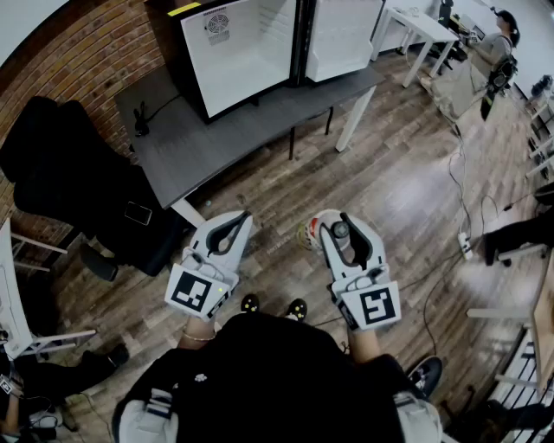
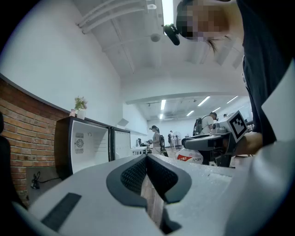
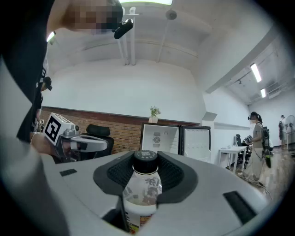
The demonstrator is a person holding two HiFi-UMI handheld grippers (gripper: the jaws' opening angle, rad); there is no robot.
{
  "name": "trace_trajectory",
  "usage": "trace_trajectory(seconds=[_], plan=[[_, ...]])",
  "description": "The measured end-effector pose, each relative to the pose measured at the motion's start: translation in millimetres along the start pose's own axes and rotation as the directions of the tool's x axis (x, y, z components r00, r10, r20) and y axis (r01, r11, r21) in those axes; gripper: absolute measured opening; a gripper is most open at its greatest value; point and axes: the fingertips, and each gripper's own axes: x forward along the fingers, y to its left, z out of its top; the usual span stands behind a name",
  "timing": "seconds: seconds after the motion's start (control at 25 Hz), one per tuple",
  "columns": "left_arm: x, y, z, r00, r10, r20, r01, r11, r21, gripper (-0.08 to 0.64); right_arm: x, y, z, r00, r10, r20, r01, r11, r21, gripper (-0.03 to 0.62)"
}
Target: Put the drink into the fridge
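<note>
The drink, a pale bottle (image 3: 142,196) with a black cap, stands upright between the pads of my right gripper (image 3: 146,162), which is shut on its neck and shoulder. From the head view the bottle (image 1: 311,234) shows at the front of the right gripper (image 1: 338,227), held level over the wooden floor. My left gripper (image 1: 243,218) is beside it, shut, with its pad tips touching and nothing between them (image 2: 147,159). The fridge (image 1: 241,52) with a white interior stands on a dark table ahead; it also shows far off as a black box (image 2: 82,147) and beyond the bottle (image 3: 156,137).
A second fridge (image 1: 342,33) stands right of the first on the dark table (image 1: 216,130). A black office chair (image 1: 69,177) fills the left. A white table (image 1: 415,26) and a person (image 1: 495,54) are at the far right. Cables and a power strip (image 1: 463,247) lie on the floor.
</note>
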Motion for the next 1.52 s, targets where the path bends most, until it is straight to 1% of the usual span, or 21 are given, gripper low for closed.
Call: trace_trajectory(seconds=[0.28,0.56,0.88,1.04,1.12,1.36,1.52], plan=[[0,0,-1,1.000,0.004,-0.001,-0.004,1.000,0.002,-0.002,1,-1,0,1.000,0.002,0.006,-0.002,1.000,-0.003,0.148],[-1,-2,-1,1.000,0.011,-0.003,-0.011,1.000,0.002,-0.003,-1,-5,-2,1.000,-0.005,0.018,0.004,1.000,0.030,0.149],[11,-23,-3,1.000,0.015,-0.016,-0.015,1.000,-0.004,-0.002,-17,-26,-9,1.000,-0.011,0.008,0.011,0.999,0.043,0.149],[21,-35,-4,0.999,0.020,-0.027,-0.020,1.000,-0.008,-0.002,-22,-37,-8,1.000,-0.004,0.027,0.003,0.998,0.061,0.149],[25,-40,-4,0.999,0.025,-0.031,-0.025,1.000,-0.005,-0.002,-26,-44,-13,1.000,-0.001,0.013,0.000,0.999,0.054,0.149],[38,-61,-4,0.998,0.040,-0.043,-0.039,0.999,0.008,-0.002,-39,-63,-18,1.000,0.019,0.016,-0.020,0.998,0.057,0.149],[48,-72,-4,0.998,0.048,-0.044,-0.047,0.999,0.014,-0.003,-44,-74,-19,0.998,0.043,0.042,-0.045,0.998,0.053,0.149]])
